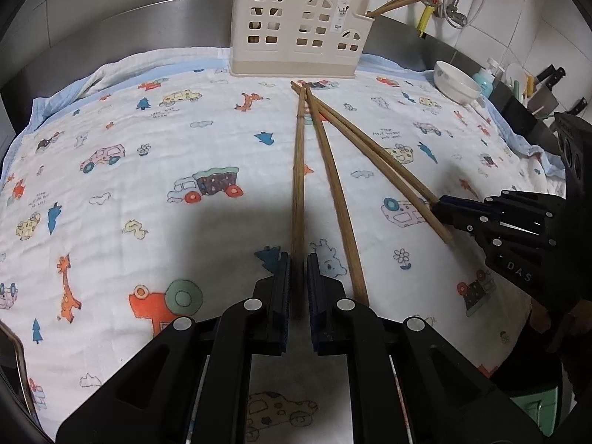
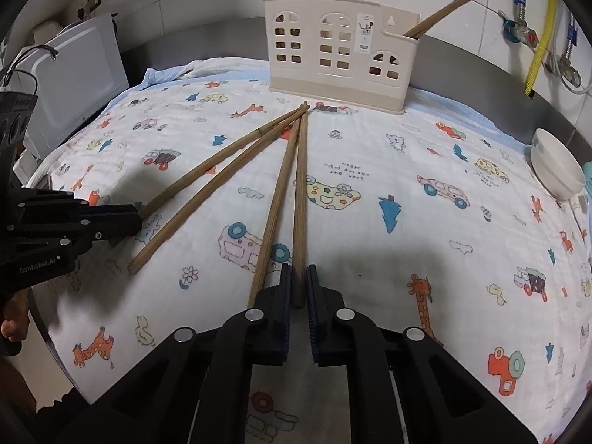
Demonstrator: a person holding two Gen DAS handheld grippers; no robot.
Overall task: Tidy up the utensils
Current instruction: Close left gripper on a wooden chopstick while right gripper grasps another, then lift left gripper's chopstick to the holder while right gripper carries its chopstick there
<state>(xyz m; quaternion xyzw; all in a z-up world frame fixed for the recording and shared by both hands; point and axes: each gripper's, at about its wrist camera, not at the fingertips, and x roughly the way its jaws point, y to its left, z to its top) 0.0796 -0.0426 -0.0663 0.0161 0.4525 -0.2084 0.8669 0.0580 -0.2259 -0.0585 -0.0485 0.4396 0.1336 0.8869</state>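
We note, nearest us, the left gripper (image 1: 298, 259) clamped on the butt end of one long brown wooden chopstick (image 1: 298, 170); the right gripper (image 2: 299, 272) is likewise closed on the butt of another wooden chopstick (image 2: 300, 199). Four sticks lie fanned on the cartoon-print white cotton cloth (image 1: 148, 192), tips converging approx. at the base of the cream plastic house-shaped utensil holder (image 1: 296, 33), which already has sticks in it. Our assessment: sticks are light, rigid, smooth, so liable to pivot or slip in a narrow pinch; grip near the thick end w/ pads square. A white ceramic bowl (image 2: 555, 170) sits at the cloth's far right edge.
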